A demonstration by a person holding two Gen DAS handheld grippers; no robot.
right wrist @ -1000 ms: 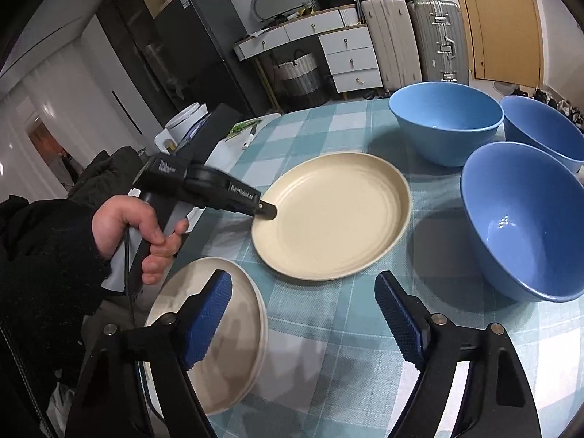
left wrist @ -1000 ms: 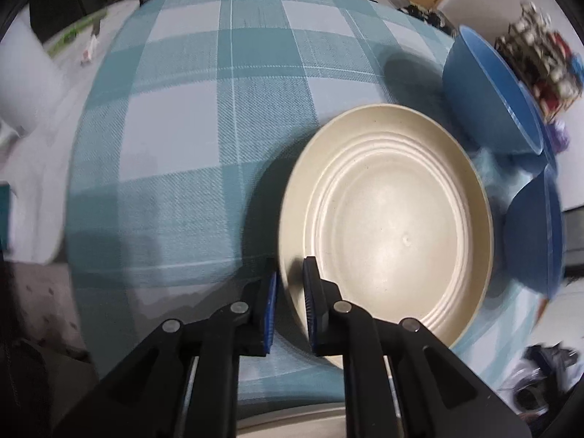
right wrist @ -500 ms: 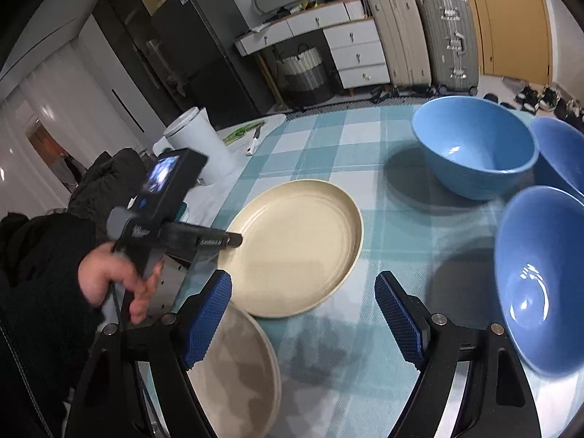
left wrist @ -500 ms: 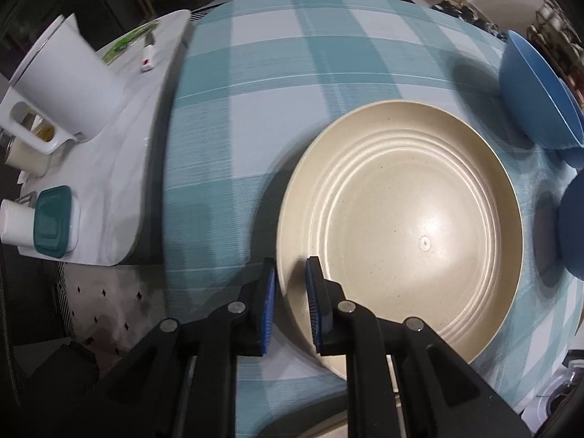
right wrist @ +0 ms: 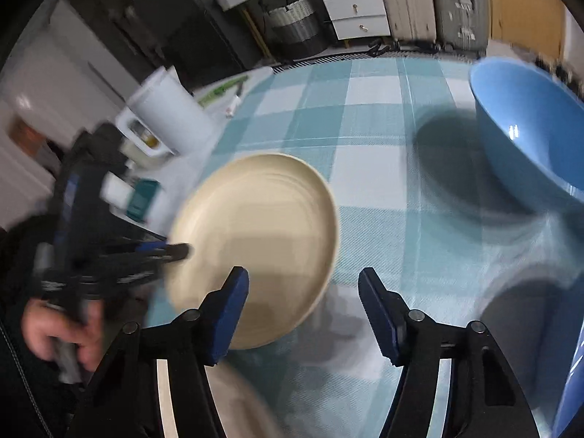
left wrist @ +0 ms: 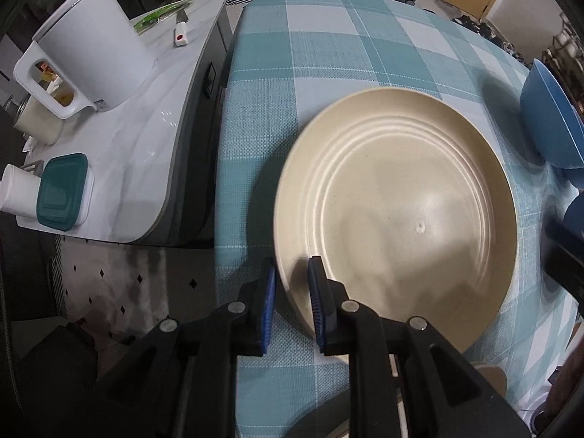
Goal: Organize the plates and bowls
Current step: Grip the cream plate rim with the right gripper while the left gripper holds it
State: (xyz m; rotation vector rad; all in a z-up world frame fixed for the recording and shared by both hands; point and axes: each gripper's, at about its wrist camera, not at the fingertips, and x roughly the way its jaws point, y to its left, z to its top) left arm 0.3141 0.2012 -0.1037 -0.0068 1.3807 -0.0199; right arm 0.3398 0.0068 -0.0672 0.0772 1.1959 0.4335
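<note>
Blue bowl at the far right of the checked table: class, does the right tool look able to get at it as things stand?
Probably yes. The right tool grips nothing, its jaws closing on empty air, and only bare checked cloth lies between it and the blue bowl. The cream plate sits off to the other side.

home | checked tablecloth (left wrist: pixel 328 58), drawers (right wrist: pixel 350 3), suitcases (right wrist: pixel 430 0)

matt cream plate (left wrist: pixel 401 211), woven checked cloth (left wrist: pixel 328 54).
</note>
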